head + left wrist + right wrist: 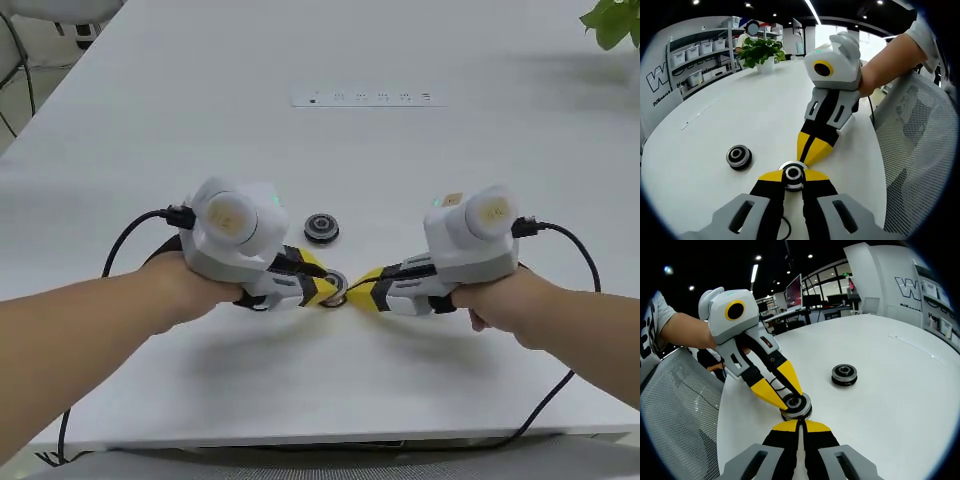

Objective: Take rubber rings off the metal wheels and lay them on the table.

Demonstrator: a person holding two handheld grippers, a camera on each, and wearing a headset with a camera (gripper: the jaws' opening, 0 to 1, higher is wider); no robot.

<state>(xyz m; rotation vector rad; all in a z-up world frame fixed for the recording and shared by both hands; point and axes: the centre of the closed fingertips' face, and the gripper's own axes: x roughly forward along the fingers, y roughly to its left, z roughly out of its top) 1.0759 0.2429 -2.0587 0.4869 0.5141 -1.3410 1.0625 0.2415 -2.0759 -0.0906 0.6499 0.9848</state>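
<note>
A small metal wheel (337, 283) with a dark rubber ring lies on the white table (330, 150), and my left gripper (328, 291) is shut on it. In the left gripper view the wheel (793, 173) sits between my yellow jaw tips (793, 178). My right gripper (353, 292) faces it from the other side, jaws closed together, tips (809, 156) touching the wheel's rim. The right gripper view shows my own shut tips (800, 426) just below the wheel (798, 404); whether they pinch the ring I cannot tell. A second ringed wheel (321, 228) lies flat just beyond.
A white power strip (367, 97) lies flush in the table farther back. A potted plant (615, 20) stands at the far right corner. Black cables (125, 245) trail from both grippers toward the near table edge. A mesh chair (920, 145) stands beside the table.
</note>
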